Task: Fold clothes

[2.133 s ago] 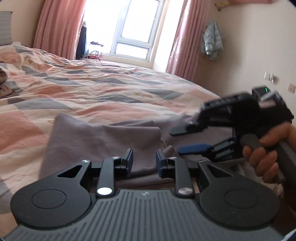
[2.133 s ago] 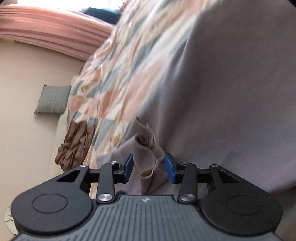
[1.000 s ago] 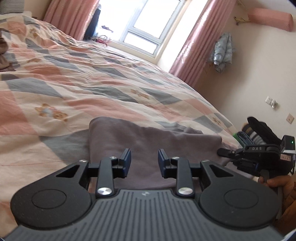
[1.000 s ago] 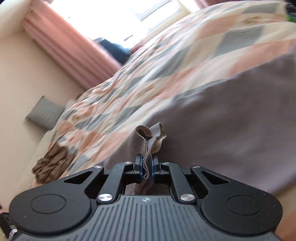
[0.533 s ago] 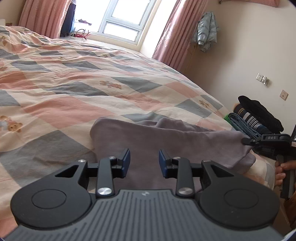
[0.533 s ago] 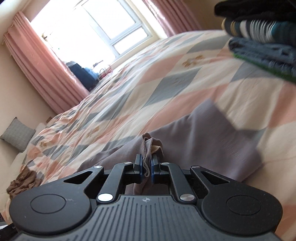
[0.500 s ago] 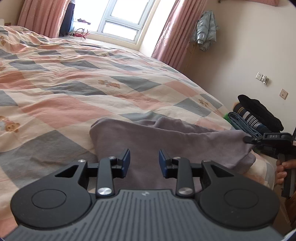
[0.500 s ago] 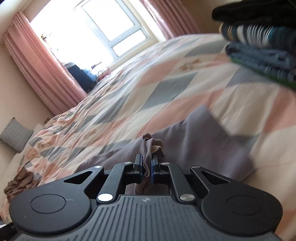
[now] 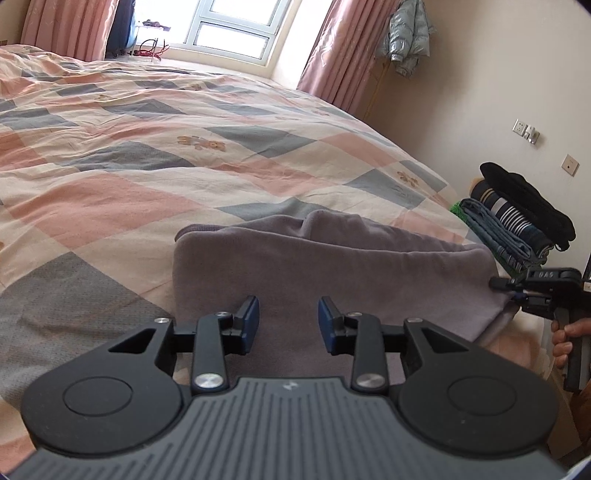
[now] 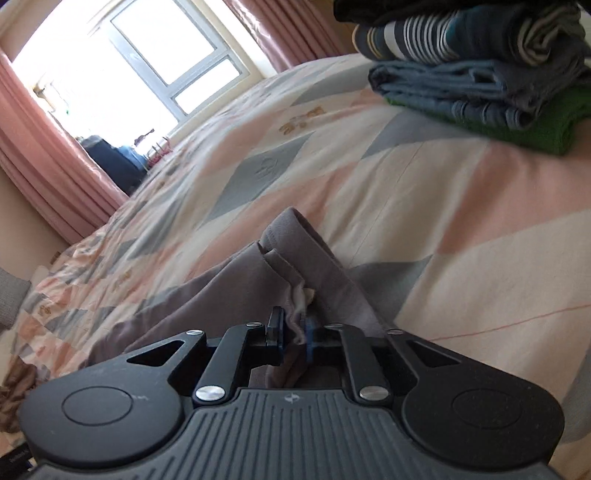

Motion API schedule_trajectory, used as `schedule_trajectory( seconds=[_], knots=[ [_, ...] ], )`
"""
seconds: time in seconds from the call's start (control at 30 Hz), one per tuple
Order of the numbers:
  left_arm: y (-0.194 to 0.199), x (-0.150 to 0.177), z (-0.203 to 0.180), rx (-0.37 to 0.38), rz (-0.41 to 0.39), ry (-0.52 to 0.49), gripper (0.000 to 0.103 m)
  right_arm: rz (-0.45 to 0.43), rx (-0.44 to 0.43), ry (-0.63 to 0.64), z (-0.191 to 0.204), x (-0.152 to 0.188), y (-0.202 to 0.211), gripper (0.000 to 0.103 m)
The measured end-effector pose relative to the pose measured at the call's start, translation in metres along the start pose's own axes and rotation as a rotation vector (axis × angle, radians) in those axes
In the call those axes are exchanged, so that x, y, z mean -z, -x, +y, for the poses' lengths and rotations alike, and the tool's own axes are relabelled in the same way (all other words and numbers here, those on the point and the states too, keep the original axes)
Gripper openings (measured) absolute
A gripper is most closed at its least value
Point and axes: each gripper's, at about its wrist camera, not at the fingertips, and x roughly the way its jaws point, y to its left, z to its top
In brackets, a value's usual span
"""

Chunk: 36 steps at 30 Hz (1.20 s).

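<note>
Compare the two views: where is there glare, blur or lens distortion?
Left wrist view: window blown out, fisheye bends the wall, garment sharp. Right wrist view: window glares white, folded stack and bedspread slightly soft, horizon tilted.

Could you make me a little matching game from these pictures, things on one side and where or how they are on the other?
Things:
1. grey garment
2. pile of folded clothes
3. left gripper
4. jacket

Places or states:
A. hanging by the pink curtain
B. jaws apart, nothing between them
C. stacked at the bed's edge near the wall
D. lying on the checked quilt

Pairs: 1-D, 2-C, 3-B, 4-A
</note>
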Motion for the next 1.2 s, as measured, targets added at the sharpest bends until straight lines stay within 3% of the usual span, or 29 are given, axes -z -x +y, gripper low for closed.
schedule_trajectory(
  seconds=[0.07, 0.23, 0.27, 0.3, 0.33, 0.47, 0.53, 0.63, 0.83, 0.93, 1.03, 1.1, 1.2],
  knots=[
    [0.0, -0.004, 0.003, -0.002, 0.004, -0.003, 0.032, -0.023, -0.032, -0.002, 0.001, -0.003, 0.003, 0.041],
    [-0.009, -0.015, 0.005, -0.013, -0.002, -0.011, 0.035, -0.016, -0.033, 0.029, 0.002, -0.023, -0.01, 0.045],
    [-0.011, -0.017, 0.006, -0.014, -0.004, -0.012, 0.035, 0.003, -0.029, 0.049, 0.003, -0.024, -0.016, 0.042],
    [-0.013, -0.019, 0.006, -0.015, -0.005, -0.013, 0.035, 0.02, -0.024, 0.074, 0.005, -0.025, -0.022, 0.021],
    [-0.015, -0.021, 0.006, -0.015, -0.006, -0.016, 0.035, 0.026, -0.019, 0.123, 0.011, -0.024, -0.024, 0.009],
    [-0.021, -0.028, 0.007, -0.009, -0.006, -0.033, 0.035, -0.069, 0.014, 0.276, 0.034, -0.022, -0.004, 0.005],
    [-0.026, -0.03, 0.007, -0.005, 0.0, -0.043, 0.035, -0.121, 0.019, 0.277, 0.036, -0.025, 0.007, 0.005],
    [-0.034, -0.032, 0.002, -0.001, 0.016, -0.057, 0.035, -0.129, 0.09, 0.296, 0.032, -0.027, 0.0, 0.004],
    [-0.042, -0.028, -0.004, -0.012, 0.061, -0.098, 0.039, -0.139, 0.124, 0.283, 0.024, -0.016, -0.008, 0.004],
    [-0.041, -0.03, -0.01, -0.036, 0.079, -0.117, 0.039, -0.082, 0.18, 0.255, 0.018, -0.013, -0.023, 0.006],
    [-0.032, -0.035, -0.016, -0.047, 0.082, -0.129, 0.039, -0.163, 0.238, 0.236, 0.027, -0.012, -0.004, 0.031],
    [-0.025, -0.035, -0.018, -0.055, 0.086, -0.124, 0.039, -0.236, 0.27, 0.268, 0.042, -0.006, 0.016, 0.034],
    [-0.011, -0.029, -0.019, -0.042, 0.09, -0.102, 0.039, -0.27, 0.183, 0.326, 0.064, 0.019, 0.037, 0.033]
  ],
)
